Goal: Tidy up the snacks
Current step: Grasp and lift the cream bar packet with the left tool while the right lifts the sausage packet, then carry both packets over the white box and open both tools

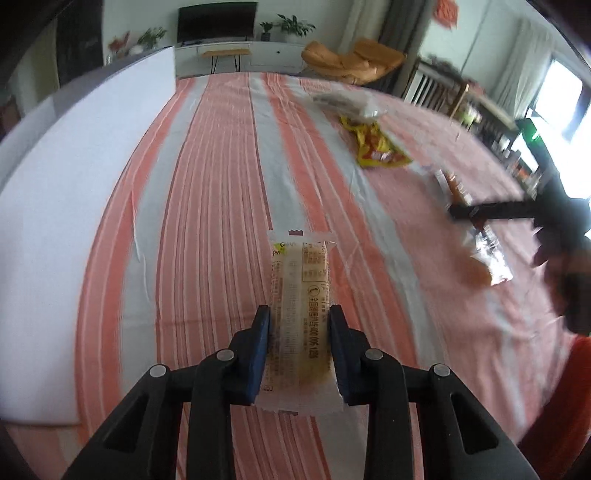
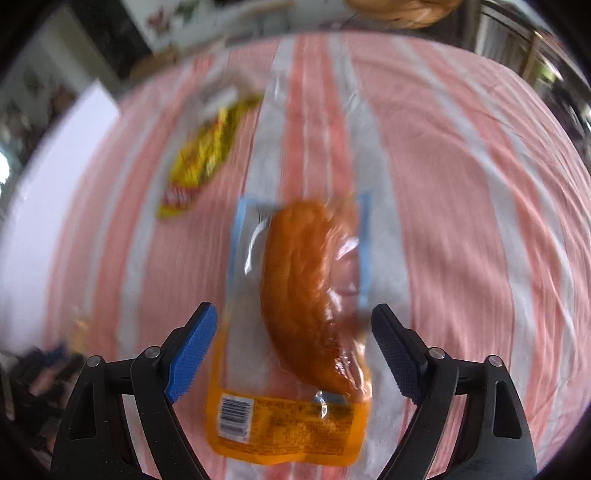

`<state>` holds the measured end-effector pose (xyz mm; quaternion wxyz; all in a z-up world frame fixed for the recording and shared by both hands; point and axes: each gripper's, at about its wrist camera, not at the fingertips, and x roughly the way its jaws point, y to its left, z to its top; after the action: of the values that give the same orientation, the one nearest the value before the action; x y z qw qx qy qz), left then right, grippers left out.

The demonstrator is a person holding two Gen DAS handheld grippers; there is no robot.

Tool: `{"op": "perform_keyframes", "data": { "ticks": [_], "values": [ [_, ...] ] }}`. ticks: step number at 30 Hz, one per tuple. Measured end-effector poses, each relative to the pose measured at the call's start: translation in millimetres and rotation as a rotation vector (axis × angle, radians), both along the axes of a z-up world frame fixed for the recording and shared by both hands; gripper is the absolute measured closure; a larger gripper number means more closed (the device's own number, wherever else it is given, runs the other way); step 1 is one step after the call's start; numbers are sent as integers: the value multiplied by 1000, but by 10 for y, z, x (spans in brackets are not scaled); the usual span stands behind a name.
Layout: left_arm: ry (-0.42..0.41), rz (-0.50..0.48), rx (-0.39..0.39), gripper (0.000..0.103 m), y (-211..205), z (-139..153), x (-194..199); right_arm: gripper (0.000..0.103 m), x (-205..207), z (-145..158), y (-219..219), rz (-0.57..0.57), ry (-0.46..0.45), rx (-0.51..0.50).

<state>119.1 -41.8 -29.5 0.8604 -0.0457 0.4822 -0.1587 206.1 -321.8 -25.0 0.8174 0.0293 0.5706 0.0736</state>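
The left gripper (image 1: 299, 314) clamps a pale wrapped snack (image 1: 301, 295) at lower center, with broad bare striped cloth (image 1: 207, 184) ahead and a white board (image 1: 74, 177) along the left edge. The right gripper (image 2: 295, 325) stands unclenched, its pads either side of a blurred sausage pack (image 2: 306, 306) without touching it. A yellow bag (image 2: 207, 155) lies upper left. Beyond the cloth's far edge, top center in the left view, is a TV (image 1: 217, 22).

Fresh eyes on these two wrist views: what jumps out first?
In the left wrist view, the left gripper is shut on a pale wrapped snack bar, held over the pink striped cloth. In the right wrist view, a glossy orange-brown drumstick in a clear packet lies on the cloth between the open right gripper pads, untouched. A yellow snack bag sits farther back to the left.
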Motion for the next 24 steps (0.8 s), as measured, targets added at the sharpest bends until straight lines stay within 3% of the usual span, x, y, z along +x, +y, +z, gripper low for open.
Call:
{"op": "perform_keyframes", "data": {
  "ticks": [2,6,9,14,19,22,23,24],
  "values": [
    [-15,6,-41,73,77,40,-66,57,-32,26,113,32,-19,-92],
    [-41,10,-165,73,245,248,-192,64,-85,105,-39,-55,21,51],
    [-77,19,-248,72,377,495,-225,64,-185,254,-119,-100,-2,227],
    [-164,91,-326,72,888,996,-208,64,-182,875,349,-14,-83,495],
    [-208,270,-238,72,1784,1233,-137,63,-56,1459,1554,215,-118,640],
    [-199,390,-138,70,2274,1226,-101,61,-53,1575,2420,348,-95,683],
    [-186,449,-79,65,2450,1196,-90,58,-50,1578,2661,378,-90,684],
    [-165,496,-38,43,2597,1149,-86,54,-46,1573,2907,404,-89,684]
  ]
}}
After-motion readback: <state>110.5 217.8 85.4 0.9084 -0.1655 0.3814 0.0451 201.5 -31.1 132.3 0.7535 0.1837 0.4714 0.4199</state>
